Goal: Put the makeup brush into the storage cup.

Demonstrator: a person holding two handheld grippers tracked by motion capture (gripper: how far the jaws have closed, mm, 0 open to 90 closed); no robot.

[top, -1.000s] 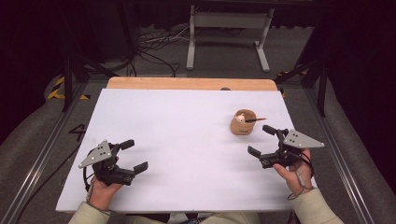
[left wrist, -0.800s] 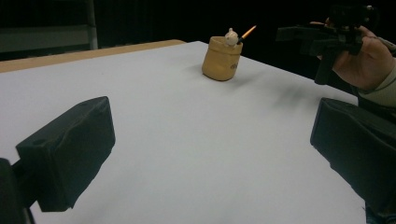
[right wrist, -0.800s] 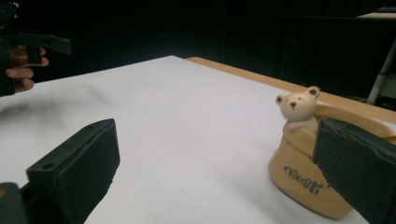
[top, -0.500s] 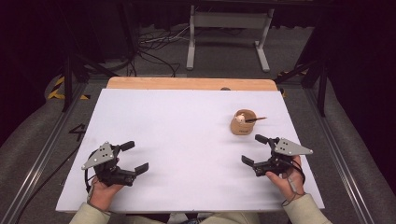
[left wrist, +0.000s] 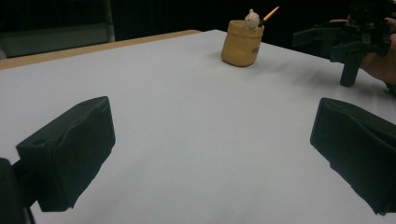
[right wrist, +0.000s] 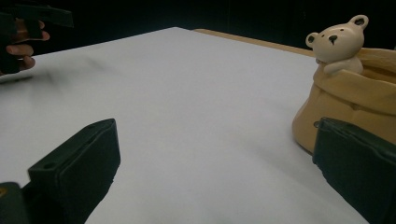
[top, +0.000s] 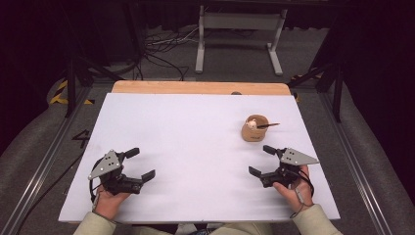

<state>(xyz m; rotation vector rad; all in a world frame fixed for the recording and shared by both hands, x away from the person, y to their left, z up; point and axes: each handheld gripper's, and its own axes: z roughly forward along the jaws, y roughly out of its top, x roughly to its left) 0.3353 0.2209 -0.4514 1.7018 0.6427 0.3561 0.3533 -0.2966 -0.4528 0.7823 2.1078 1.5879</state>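
Note:
A tan ceramic pot (top: pixel 255 129) shaped like a sack, with a small bear figure (right wrist: pixel 335 43) on its rim and a brush (left wrist: pixel 269 15) standing in it, sits at the right of the white table (top: pixel 195 142). My right gripper (top: pixel 262 160) is open just in front of the pot, low over the table, and the pot (right wrist: pixel 355 107) rises close behind its right jaw. My left gripper (top: pixel 140 163) is open near the front left edge, with nothing between its jaws. From the left gripper view the pot (left wrist: pixel 242 43) stands far off.
A wooden strip (top: pixel 200 87) runs along the table's far edge. Beyond it stand a metal stand (top: pixel 237 29) and loose cables (top: pixel 156 46) on the dark floor. Rails (top: pixel 44 161) run along both sides of the table.
My right gripper has drawn back toward the front edge and slightly left, away from the pot. My left gripper has barely moved.

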